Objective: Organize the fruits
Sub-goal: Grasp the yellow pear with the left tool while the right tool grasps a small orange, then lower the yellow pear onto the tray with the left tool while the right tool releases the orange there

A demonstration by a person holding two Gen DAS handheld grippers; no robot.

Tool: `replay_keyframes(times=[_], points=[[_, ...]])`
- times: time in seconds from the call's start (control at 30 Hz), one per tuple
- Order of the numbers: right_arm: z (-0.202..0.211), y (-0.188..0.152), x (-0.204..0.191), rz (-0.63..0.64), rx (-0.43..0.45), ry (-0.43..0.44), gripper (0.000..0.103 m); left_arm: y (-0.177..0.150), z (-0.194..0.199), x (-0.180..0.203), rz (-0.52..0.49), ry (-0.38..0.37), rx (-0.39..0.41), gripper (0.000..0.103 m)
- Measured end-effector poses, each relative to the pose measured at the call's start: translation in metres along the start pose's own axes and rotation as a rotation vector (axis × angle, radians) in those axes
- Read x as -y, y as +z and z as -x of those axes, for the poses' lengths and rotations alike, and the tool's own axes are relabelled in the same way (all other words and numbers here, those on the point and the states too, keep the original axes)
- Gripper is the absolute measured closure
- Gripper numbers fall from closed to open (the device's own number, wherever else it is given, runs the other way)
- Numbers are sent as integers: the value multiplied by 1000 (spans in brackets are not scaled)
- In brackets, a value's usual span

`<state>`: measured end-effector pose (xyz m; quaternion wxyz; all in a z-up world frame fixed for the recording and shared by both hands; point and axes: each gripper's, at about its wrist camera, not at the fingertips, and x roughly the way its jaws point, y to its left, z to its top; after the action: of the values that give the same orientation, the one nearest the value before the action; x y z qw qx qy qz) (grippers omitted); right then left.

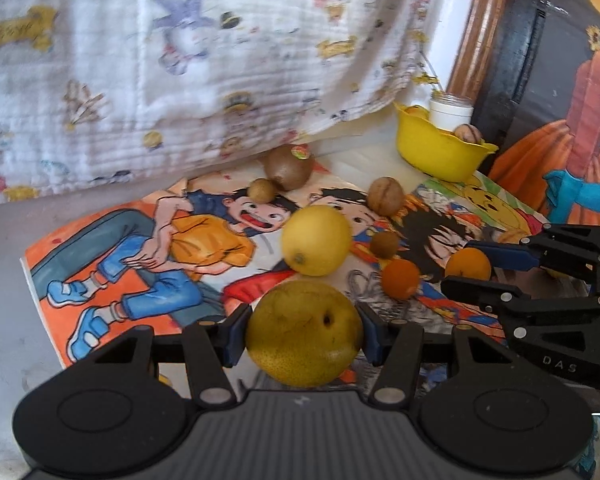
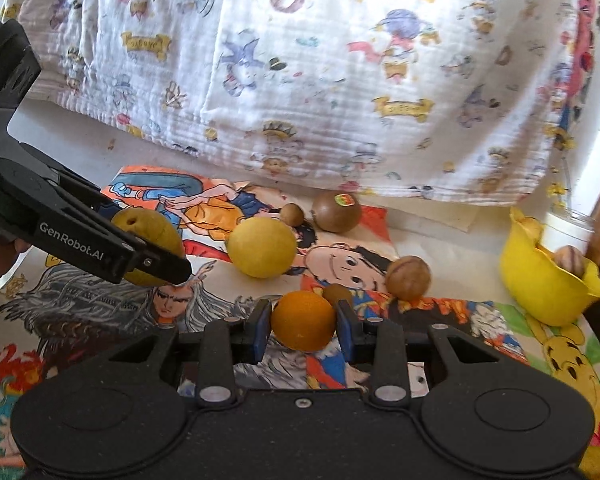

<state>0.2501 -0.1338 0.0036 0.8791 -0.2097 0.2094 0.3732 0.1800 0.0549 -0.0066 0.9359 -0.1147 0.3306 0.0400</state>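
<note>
My left gripper [image 1: 305,334] is shut on a yellow-green pear [image 1: 300,344], held just above the cartoon-print mat [image 1: 112,248]. To its right, my right gripper [image 1: 462,265] is shut on a small orange [image 1: 469,266]. In the right wrist view that orange [image 2: 303,320] sits between the blue pads of the right gripper [image 2: 303,328], and the left gripper [image 2: 156,250] carries the pear [image 2: 148,228] at the left. On the mat lie a yellow round fruit [image 1: 316,240], a second orange [image 1: 400,279], a walnut [image 1: 385,195], a kiwi [image 1: 288,166] and two small brown fruits.
A yellow bowl [image 1: 440,152] stands at the back right with a walnut [image 1: 468,133] in it and a white jar [image 1: 450,110] behind it. A printed white cloth [image 1: 220,60] hangs along the back. A dark frame and a picture rise at the right.
</note>
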Motion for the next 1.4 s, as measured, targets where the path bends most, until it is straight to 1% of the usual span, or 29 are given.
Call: replay_keyframes(times=[0.1,0.27,0.5,0.67,0.73,0.83,0.9,1.0,1.2,1.3,1.4], points=[[16,-9,12,-19,9,-36,67,4,2,13,-21,-11,-2,44],[45,-30,41,-77,15,-103,67,14,3,40,-44,-54,-4,44],[83,-69,78,-129,10,-215,67,28,-1,95,-104,-138,-6,44],[100,-96,102,-176,6,-304,67,36,-14,137,-153,-188,4,44],[102,-107,111,-191,3,-329,67,38,-23,152,-167,-206,-2,44],[101,-119,120,-194,-7,-359,67,40,-39,171,-163,-240,-19,44],[99,-127,125,-195,-17,-372,67,40,-51,181,-167,-244,-23,44],[95,-137,133,-205,-31,-378,67,38,-68,195,-196,-243,-26,44],[87,-151,146,-236,-31,-389,67,30,-92,215,-247,-273,-39,44],[83,-154,149,-225,-35,-392,67,27,-101,224,-285,-289,-37,44],[79,-156,151,-208,-43,-398,67,27,-109,228,-295,-303,-49,44]])
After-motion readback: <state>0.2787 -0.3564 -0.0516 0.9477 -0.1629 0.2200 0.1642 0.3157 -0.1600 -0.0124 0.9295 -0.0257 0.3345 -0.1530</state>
